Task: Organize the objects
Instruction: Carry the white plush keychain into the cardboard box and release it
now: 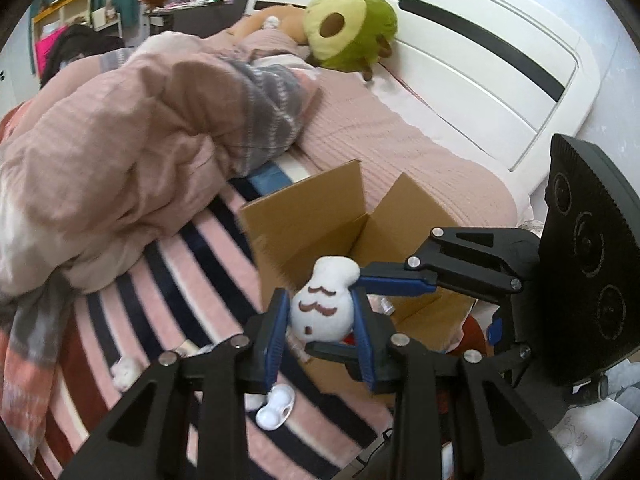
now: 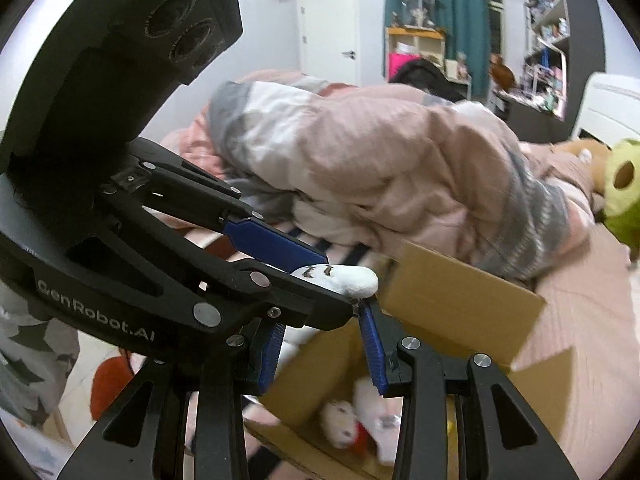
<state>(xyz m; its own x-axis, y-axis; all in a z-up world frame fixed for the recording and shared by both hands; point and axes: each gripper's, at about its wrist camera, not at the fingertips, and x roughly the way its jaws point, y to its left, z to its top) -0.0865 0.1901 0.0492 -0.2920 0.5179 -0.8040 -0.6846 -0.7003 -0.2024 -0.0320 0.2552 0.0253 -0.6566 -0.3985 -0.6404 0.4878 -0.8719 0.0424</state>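
striped bedding (image 1: 172, 280) carries an open cardboard box (image 1: 320, 216). a white plush toy (image 1: 324, 308) is clamped upright by the left gripper (image 1: 320, 320), just at the box's near rim. the right gripper (image 2: 320, 344), nearer the box, is held partly open above it; whether anything is gripped cannot be told.

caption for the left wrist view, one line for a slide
Left gripper shut on a white plush toy above an open cardboard box on a bed with a striped blanket.
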